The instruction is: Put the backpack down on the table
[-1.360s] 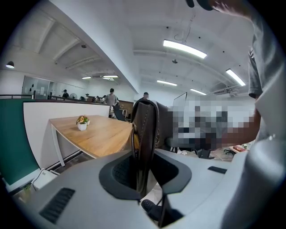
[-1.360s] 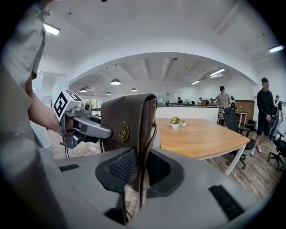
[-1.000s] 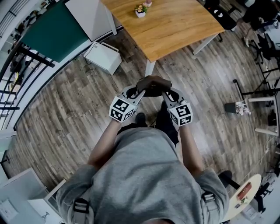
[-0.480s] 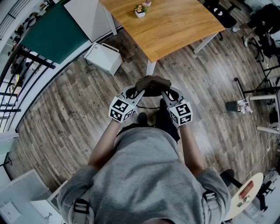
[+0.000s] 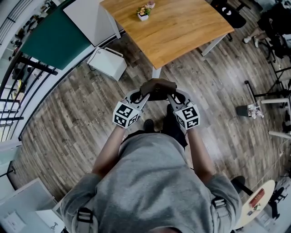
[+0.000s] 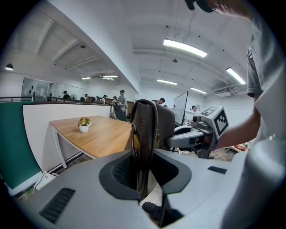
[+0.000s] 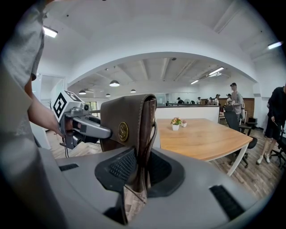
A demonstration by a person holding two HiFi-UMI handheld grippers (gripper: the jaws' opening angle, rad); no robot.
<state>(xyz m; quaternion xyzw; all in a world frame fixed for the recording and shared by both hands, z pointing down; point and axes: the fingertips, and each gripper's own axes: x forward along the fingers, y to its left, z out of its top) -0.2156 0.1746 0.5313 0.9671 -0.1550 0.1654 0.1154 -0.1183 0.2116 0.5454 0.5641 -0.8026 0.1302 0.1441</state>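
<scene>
1. One wooden desk [image 5: 182,32] fills the far side of the head view. Its near corner points at the person, and most of its top is bare.
2. One brown leather backpack [image 5: 158,86] hangs in the air in front of the person. It is over the plank floor [image 5: 68,118], just near of that desk corner, and rests on nothing.
3. The left hand-held gripper [image 5: 143,94] is clamped on the backpack's left edge. Its own view shows the leather standing upright, pinched between the jaws.
4. The right hand-held gripper [image 5: 172,95] is clamped on the right edge in the same way, with leather filling its jaws.
5. A small flower pot [image 5: 144,12] stands at the desk's far left, well apart from the load.
6. The step in hand looks like the carry toward the desk, with the set-down not yet begun.
7. The next move calls for both hand-held grippers to go far together, keeping the backpack level and above the desk edge. They should then lower it onto bare wood clear of the pot, and let go only once it rests.
</scene>
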